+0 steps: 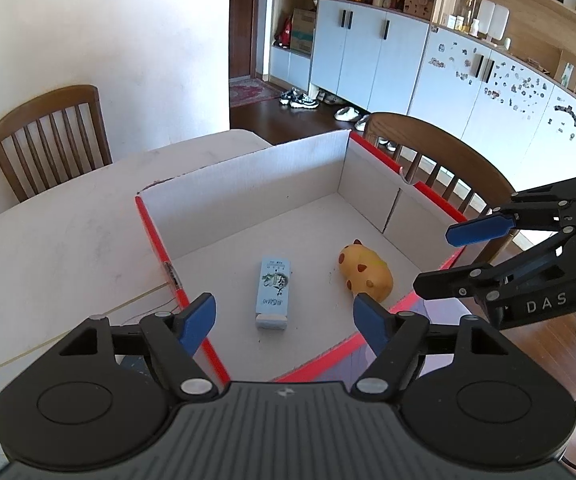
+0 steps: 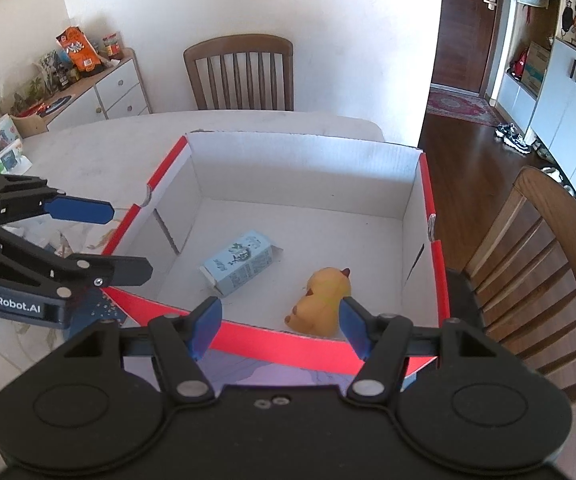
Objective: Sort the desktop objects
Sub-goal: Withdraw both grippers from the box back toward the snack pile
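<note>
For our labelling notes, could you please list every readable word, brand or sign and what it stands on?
"DAS": side of the right tool.
"GenRobot.AI": side of the left tool.
Print on the pale blue carton: too small and blurred to read.
Orange snack bag on the sideboard: unreadable.

Box (image 1: 248, 184): corrugated cardboard, walls matt white inside, raw fluted edge along the rim, outer faces printed glossy red. I read the small carton (image 1: 273, 292) as coated paperboard, pale blue, slight sheen. Yellow toy (image 1: 366, 272): smooth soft plastic or rubber, faint gloss. Left gripper (image 1: 284, 320) and right gripper (image 2: 280, 326): matt black plastic bodies, finely ribbed top plate, bare metal pivot pins, blue pads of smooth plastic. Table (image 1: 48, 248): pale, matt, scuffed, with grey smudges. Chair (image 2: 240, 72): varnished brown wood, low shine.
</note>
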A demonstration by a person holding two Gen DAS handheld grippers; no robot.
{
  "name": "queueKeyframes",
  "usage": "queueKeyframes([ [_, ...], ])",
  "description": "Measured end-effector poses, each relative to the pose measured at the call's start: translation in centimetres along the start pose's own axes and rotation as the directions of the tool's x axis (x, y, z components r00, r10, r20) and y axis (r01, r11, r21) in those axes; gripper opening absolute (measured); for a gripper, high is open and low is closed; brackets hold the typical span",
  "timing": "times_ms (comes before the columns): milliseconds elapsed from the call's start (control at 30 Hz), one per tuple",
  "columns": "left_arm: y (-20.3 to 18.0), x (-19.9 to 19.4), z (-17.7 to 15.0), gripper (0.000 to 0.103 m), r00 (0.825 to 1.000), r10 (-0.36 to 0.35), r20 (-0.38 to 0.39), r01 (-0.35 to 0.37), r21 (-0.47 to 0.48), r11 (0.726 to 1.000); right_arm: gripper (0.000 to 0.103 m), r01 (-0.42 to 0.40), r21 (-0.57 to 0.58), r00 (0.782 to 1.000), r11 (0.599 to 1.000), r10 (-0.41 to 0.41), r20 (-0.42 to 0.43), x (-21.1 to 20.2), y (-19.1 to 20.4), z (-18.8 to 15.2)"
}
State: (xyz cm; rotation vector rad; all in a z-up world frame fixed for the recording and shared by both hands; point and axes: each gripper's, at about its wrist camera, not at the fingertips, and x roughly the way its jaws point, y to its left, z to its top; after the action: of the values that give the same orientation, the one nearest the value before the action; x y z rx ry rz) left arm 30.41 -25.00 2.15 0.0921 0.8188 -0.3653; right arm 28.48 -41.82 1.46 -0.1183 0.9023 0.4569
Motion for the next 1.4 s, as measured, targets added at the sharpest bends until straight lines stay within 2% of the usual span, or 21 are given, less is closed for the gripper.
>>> queueKeyframes([
  [100,0.2,-1.2,-0.8,0.08,1.0,0.004,0.013,-0.004,-0.006,1.0,0.065,0.0,0.015,1.0,1.0,0.0,0.014,-0.6,0.6,-0.3],
  [233,0.3,-2.9,-2.1,0.081,0.999,-0.001,0.043,0.001,-0.004,1.0,0.065,-0.002,0.031,1.0,1.0,0.001,0.026,-1.1,1.7,-0.8],
  [367,1.1,-4.5,-3.4,0.088,0.998,-0.025,0.062,0.027,-0.034,0.999,0.065,0.0,0.037,0.999,0.999,-0.002,0.04,-1.7,3.4,-1.2],
  [467,1.9,-5.5,-4.3,0.093,0.997,-0.026,0.068,0.029,-0.05,0.998,0.077,0.004,0.05,0.999,0.999,-0.007,0.052,-2.1,4.6,-1.4],
  [533,2.5,-6.2,-5.0,0.095,0.997,-0.02,0.078,0.024,-0.059,0.998,0.077,0.007,0.056,0.998,0.998,-0.011,0.064,-2.3,5.5,-1.6],
  [600,3.3,-6.8,-5.7,0.103,0.996,-0.019,0.083,0.025,-0.064,0.998,0.077,0.007,0.06,0.998,0.998,-0.012,0.069,-2.3,6.5,-1.8],
  [833,6.6,-9.3,-8.2,0.103,0.992,-0.01,0.122,0.023,-0.106,0.994,0.086,0.027,0.078,0.995,0.997,-0.034,0.096,-2.2,10.3,-2.4],
  [967,8.7,-10.6,-9.8,0.103,0.994,0.007,0.109,0.007,-0.126,0.992,0.09,0.03,0.083,0.992,0.996,-0.04,0.117,-1.9,12.8,-2.6],
  [1067,10.4,-11.6,-11.0,0.103,0.993,0.028,0.112,-0.011,-0.144,0.989,0.09,0.028,0.09,0.99,0.996,-0.04,0.133,-1.7,14.8,-2.7],
  [1167,12.6,-12.5,-12.4,0.103,0.993,0.013,0.119,0.013,-0.211,0.977,0.093,0.019,0.103,0.988,0.995,-0.034,0.152,-1.5,16.7,-2.8],
  [1400,16.5,-14.1,-14.9,0.103,0.991,0.034,0.127,-0.001,-0.25,0.968,0.093,0.001,0.082,0.987,0.997,-0.014,0.161,-0.2,21.3,-2.7],
])
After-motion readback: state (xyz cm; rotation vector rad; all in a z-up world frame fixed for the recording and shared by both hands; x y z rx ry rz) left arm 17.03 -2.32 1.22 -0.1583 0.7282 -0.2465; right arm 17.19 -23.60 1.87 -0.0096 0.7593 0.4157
